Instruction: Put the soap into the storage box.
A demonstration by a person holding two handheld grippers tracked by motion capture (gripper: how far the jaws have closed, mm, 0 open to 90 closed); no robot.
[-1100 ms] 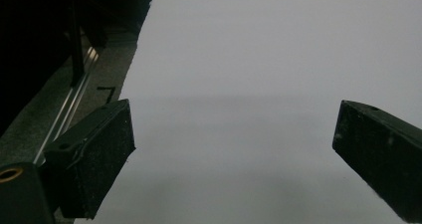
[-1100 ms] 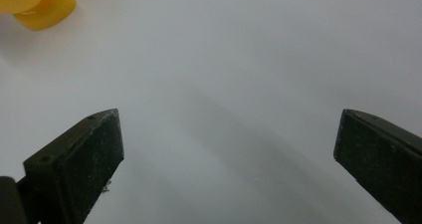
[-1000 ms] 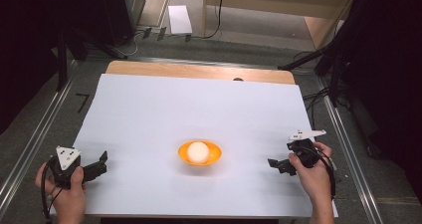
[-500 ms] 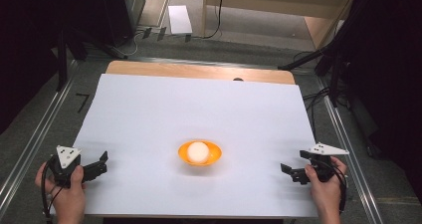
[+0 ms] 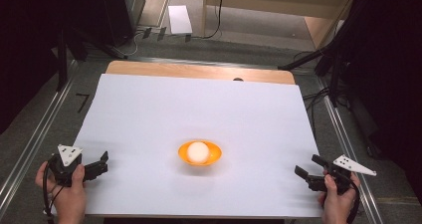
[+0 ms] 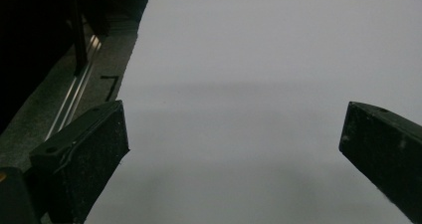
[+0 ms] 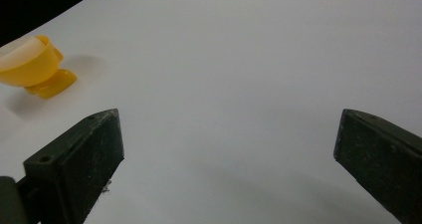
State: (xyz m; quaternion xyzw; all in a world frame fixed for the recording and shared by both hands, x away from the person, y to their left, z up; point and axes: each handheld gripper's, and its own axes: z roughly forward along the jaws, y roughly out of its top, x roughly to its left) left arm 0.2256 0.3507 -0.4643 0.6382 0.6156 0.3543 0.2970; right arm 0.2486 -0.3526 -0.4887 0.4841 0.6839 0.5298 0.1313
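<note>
An orange bowl (image 5: 200, 154) with a white ball (image 5: 197, 151) in it sits on the white sheet (image 5: 199, 109), near the front middle. My left gripper (image 5: 103, 163) rests at the sheet's front left corner, held in a hand, jaws wide open over bare paper (image 6: 234, 149). At the front right edge my right gripper (image 5: 308, 168) is also open with nothing between its jaws. In the right gripper view the bowl (image 7: 30, 64) stands far off to the upper left.
The sheet covers a wooden table whose far edge (image 5: 199, 70) shows. Metal rails (image 5: 30, 149) run along both sides. Cables and dark stands (image 5: 318, 64) lie on the floor beyond and to the right.
My right gripper has drawn back from near the bowl toward the front right edge. The left gripper has stayed put.
</note>
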